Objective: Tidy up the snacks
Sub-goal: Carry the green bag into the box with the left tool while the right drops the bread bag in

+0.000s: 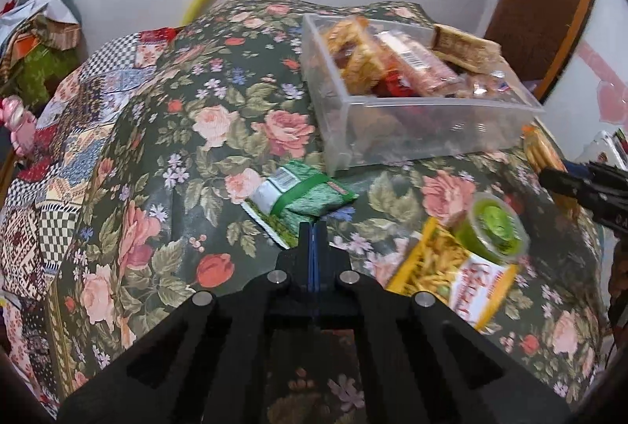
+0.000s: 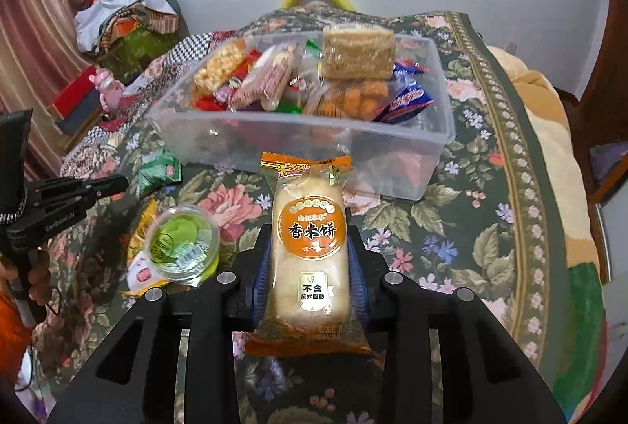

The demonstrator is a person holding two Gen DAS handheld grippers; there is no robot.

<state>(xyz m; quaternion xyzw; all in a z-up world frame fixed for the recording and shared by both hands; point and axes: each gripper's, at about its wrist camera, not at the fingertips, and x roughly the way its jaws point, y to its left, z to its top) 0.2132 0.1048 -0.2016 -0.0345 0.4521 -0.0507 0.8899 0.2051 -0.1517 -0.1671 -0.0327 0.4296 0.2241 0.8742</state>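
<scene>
The clear bin on the flowered cloth is already partly filled with snacks. A rice-cracker packet is clamped in the right gripper, just short of the bin. The left gripper is pressed shut on nothing. Still lying out are a green packet, a jelly cup and a yellow bag. The held packet is seen only from the right wrist.

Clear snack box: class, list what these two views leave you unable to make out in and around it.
- Clear snack box: lower snack layers are hidden under the top packets in both views.
- Yellow snack bag: partly covered by the green-lidded cup and motion-blurred in the left view.
- Left claw: shut beside the green packet; whether it pinches the edge is unclear.
- Rice cracker packet: right claw covers its sides.
</scene>
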